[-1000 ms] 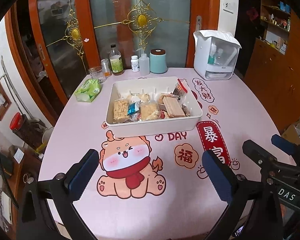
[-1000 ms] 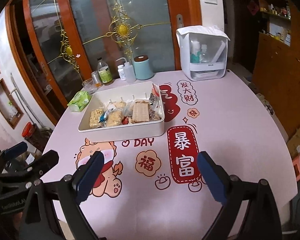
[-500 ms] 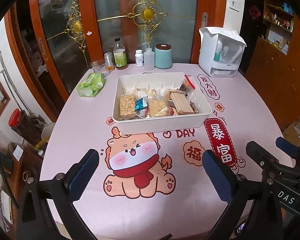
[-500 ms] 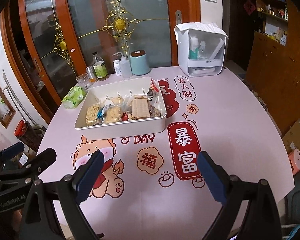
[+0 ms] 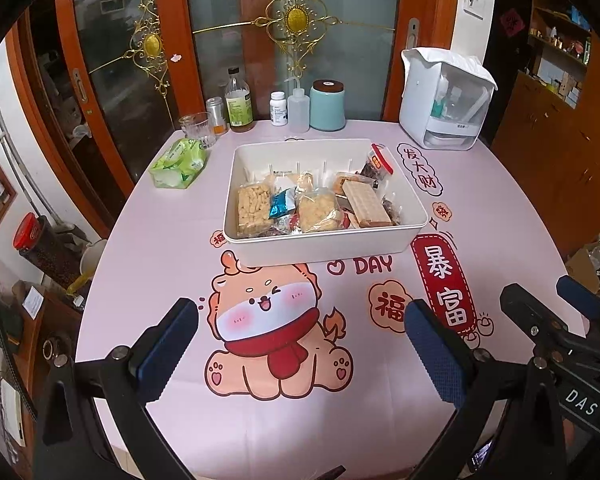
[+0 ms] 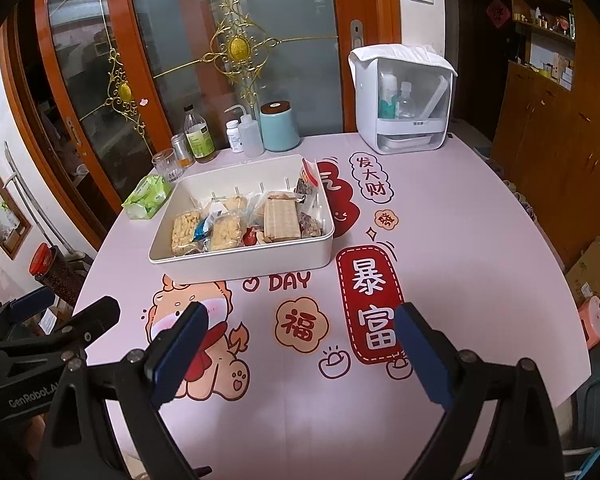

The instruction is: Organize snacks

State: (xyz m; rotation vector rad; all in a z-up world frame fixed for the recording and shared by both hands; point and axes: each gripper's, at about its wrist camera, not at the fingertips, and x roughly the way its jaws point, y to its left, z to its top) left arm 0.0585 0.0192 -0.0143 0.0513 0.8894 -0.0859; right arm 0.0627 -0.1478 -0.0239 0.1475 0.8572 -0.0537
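snack packets [image 5: 312, 204] lying heaped in white bin [image 5: 324, 246] at 12 o'clock; left gripper [image 5: 300, 336], right gripper [image 6: 298, 344] hovering, fingers released, empty; sorted or awaiting sorting, undecidable.

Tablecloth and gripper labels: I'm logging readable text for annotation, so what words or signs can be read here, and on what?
"DAY" beside a heart: tablecloth
"暴富" on a red panel: tablecloth
"福" on a flower shape: tablecloth
"发大财" in a bubble: tablecloth
"DAS": right hand-held gripper body, seen from the left wrist view
"GenRobot.A", cut off: left hand-held gripper body, seen from the right wrist view
Bottle labels and snack packets: too small to read
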